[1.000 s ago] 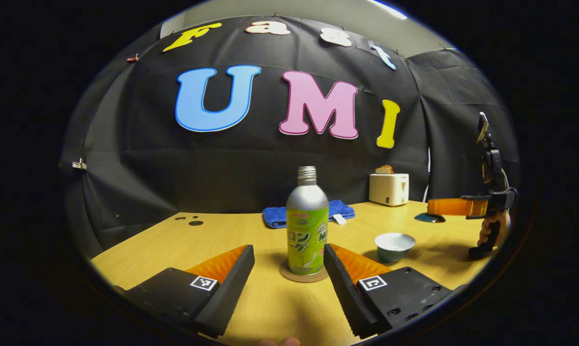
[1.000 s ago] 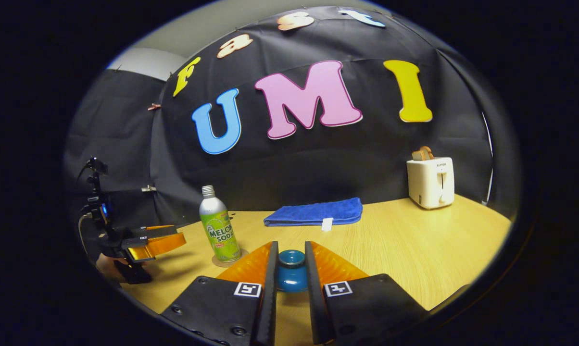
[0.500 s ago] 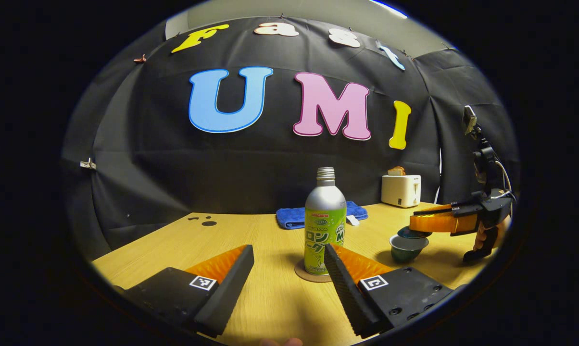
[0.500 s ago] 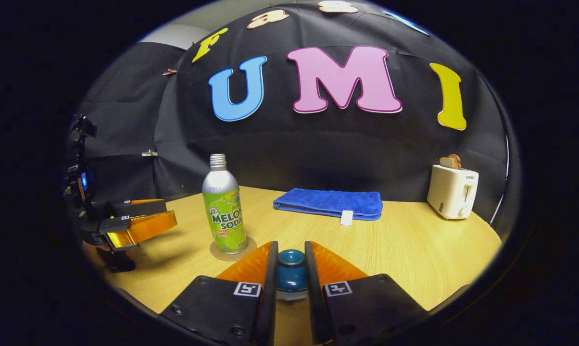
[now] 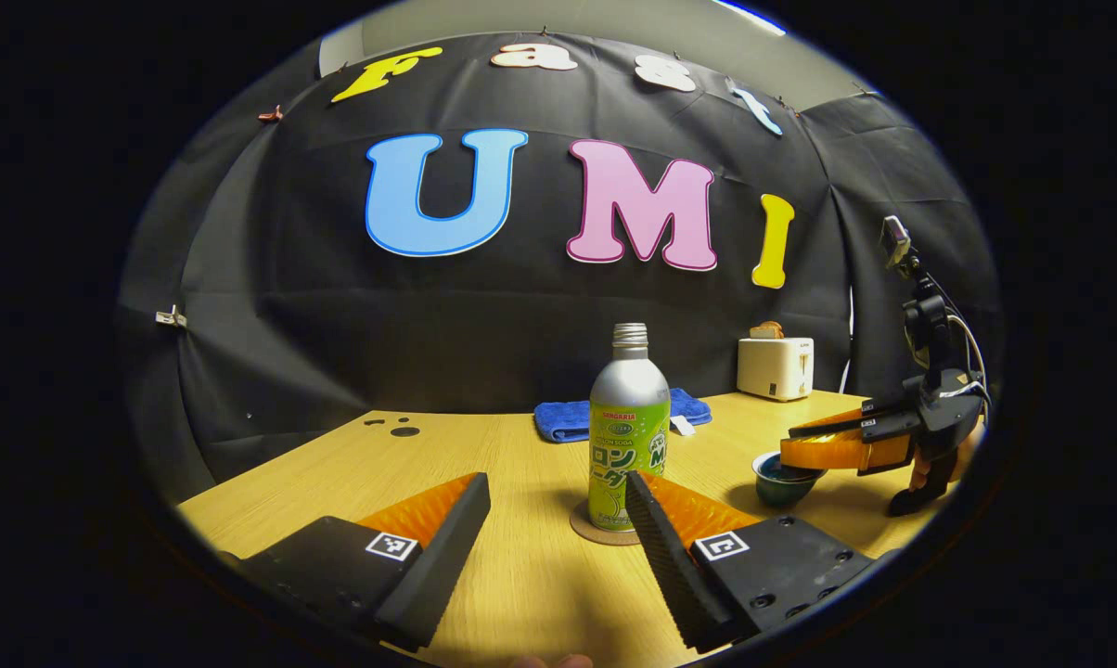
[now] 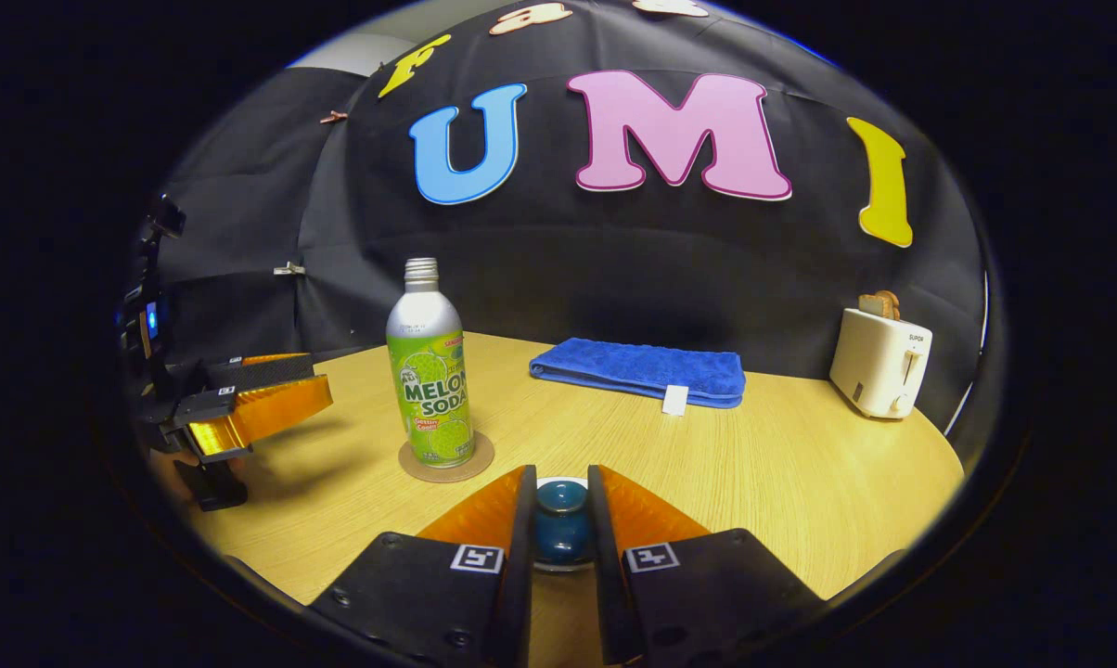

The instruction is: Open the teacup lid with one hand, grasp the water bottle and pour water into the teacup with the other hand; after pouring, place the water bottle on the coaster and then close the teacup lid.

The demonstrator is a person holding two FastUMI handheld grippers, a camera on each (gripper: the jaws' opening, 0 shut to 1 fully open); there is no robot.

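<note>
Between the right gripper's (image 6: 559,529) closed fingers sits the blue teacup lid (image 6: 560,521), its round knob pinched from both sides. At ten o'clock, a silver-shouldered, green-labelled water bottle (image 6: 430,366) stands upright on its round coaster (image 6: 446,458); the left gripper (image 5: 558,524) gapes wide before it

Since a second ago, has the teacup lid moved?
Yes. In the left gripper view the right gripper has carried the lid down from level with the toaster's base onto the teacup.
</note>
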